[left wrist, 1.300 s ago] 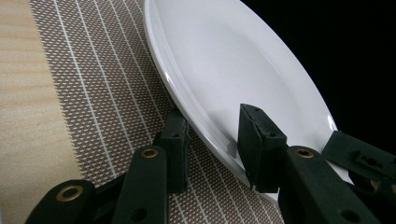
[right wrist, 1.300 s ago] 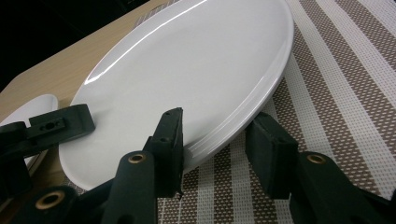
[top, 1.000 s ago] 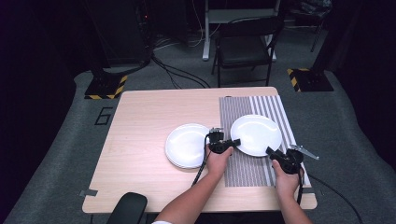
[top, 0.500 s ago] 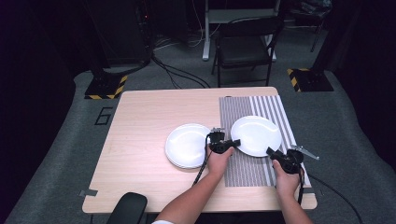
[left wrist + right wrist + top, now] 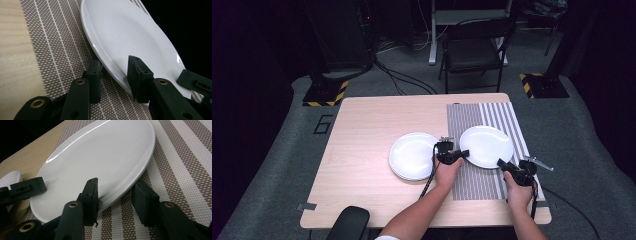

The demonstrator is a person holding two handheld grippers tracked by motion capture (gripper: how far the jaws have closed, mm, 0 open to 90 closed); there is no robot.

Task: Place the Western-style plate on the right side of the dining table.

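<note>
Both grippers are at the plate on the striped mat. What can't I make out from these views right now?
- High view: left gripper and right gripper jaws too small to judge contact with the plate.
- Left gripper view: plate's underside hidden by its rim.
- Right gripper view: placemat beneath the plate covered.

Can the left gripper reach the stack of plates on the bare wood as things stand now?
Probably yes. The left gripper straddles the rim of the plate on the mat, and the stack of plates lies right beside that hand with nothing between.
</note>
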